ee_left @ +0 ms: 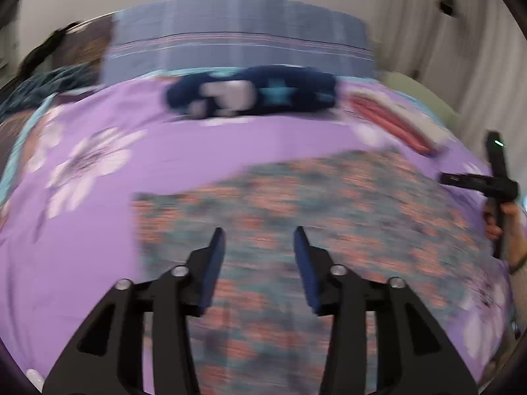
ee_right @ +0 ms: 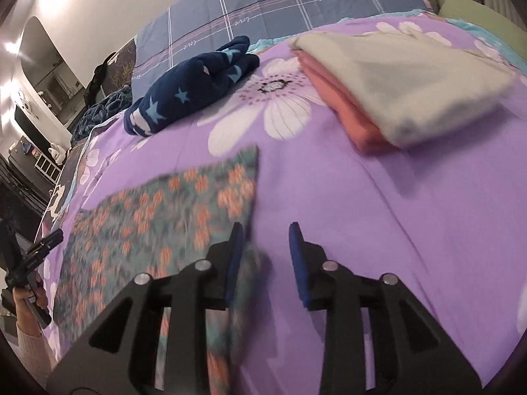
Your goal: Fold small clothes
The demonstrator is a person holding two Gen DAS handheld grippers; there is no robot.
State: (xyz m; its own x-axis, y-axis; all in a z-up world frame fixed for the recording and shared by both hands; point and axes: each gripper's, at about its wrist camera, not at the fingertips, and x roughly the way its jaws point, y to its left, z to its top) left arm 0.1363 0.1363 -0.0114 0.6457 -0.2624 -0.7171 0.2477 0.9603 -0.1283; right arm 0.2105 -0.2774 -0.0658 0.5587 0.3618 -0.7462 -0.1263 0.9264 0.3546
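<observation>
A teal cloth with orange flowers [ee_left: 296, 217] lies flat on the purple flowered bedspread [ee_left: 230, 144]; it also shows in the right wrist view [ee_right: 158, 217]. My left gripper [ee_left: 260, 240] is open and empty, hovering over the cloth's near part. My right gripper [ee_right: 266, 237] is open and empty, just above the cloth's right edge. A crumpled navy garment with blue stars [ee_right: 184, 92] lies further back. A folded stack, pale cloth [ee_right: 408, 79] on salmon cloth [ee_right: 346, 108], sits at the back right.
A blue plaid pillow [ee_right: 280, 6] lies at the head of the bed. A dark teal blanket [ee_left: 42, 85] is bunched at the far left. White curtains [ee_left: 461, 49] hang to the right. The other hand-held gripper [ee_left: 494, 181] shows at the right edge.
</observation>
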